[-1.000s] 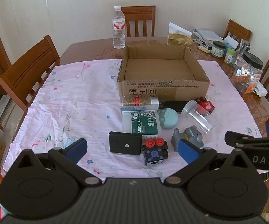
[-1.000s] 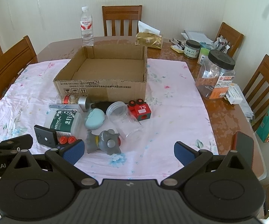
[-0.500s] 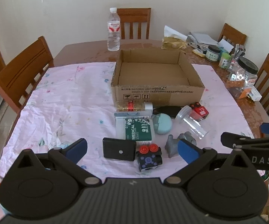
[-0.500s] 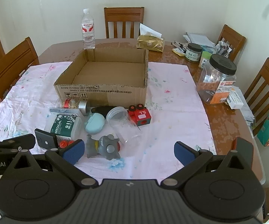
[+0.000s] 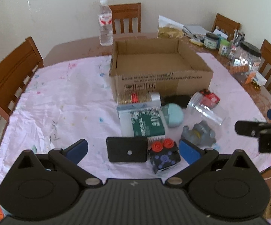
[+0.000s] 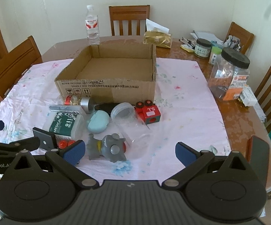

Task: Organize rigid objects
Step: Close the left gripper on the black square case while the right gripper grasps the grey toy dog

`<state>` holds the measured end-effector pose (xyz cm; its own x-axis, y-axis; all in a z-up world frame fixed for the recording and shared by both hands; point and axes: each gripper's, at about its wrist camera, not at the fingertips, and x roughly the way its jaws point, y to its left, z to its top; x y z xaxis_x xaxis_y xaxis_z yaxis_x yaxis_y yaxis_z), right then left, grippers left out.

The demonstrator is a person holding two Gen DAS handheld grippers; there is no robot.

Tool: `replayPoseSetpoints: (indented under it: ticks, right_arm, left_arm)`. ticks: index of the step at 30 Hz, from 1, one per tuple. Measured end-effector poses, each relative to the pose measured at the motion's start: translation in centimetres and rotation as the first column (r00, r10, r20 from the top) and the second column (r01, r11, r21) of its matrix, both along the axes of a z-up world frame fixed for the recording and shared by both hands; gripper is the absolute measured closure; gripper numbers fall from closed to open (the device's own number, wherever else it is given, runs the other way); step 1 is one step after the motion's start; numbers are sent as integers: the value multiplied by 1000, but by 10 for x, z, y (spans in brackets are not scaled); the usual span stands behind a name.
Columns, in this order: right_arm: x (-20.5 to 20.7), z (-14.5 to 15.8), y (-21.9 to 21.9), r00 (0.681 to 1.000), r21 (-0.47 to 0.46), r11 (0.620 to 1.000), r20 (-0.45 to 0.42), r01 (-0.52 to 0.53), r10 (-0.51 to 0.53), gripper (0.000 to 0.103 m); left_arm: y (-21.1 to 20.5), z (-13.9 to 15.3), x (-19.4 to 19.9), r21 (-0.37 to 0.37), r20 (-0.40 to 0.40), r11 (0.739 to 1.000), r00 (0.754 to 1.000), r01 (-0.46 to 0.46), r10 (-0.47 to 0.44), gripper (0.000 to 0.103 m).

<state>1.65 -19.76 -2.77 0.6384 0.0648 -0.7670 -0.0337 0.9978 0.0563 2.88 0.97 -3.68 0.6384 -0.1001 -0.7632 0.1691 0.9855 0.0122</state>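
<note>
Listing from the near edge of the table point(image 6: 236, 120): both grippers hover above it, each with fingers spread wide and holding nothing.

- Left gripper point(image 5: 133, 148): black plate point(image 5: 127, 151) and a dark cube point(image 5: 164, 156) with red knobs lie between its blue pads.
- Right gripper point(image 6: 129, 151): grey toy point(image 6: 109, 147) lies just inside its left pad.
- Box point(image 6: 109, 75): cardboard, open top, no contents visible, standing on the pink cloth point(image 6: 184, 108) behind the clutter.
- Clutter, in front of the box: medical bottle point(image 5: 144, 125), on its side; teal case point(image 5: 173, 115); clear cup point(image 5: 204, 110), tipped over; red cube point(image 6: 148, 112); glittery jar point(image 5: 137, 97) against the box wall.
- Hard to make out: a black object point(image 5: 176, 99) between jar and cup, mostly hidden. The left view is blurred, so the bottle's label is illegible there; the right view reads "MEDICAL".
- Right view only: the red cube in full, marked "S.L", where the left view shows it partly through the cup.
- Cut off: the other gripper enters each view only as a black arm at the frame edge.
- Room: water bottle point(image 6: 92, 26), big jar point(image 6: 229, 75) and papers at the far right, wooden chairs, pale walls.
</note>
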Motion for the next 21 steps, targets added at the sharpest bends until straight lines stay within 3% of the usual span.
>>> replayPoseSetpoints:
  ticks: [21]
  right_arm:
    - [15,-34,25,990,-5,996,-114,88,-88,0]
  left_arm:
    - [32,-68,51,-29,-95,999,995,40,-42,0]
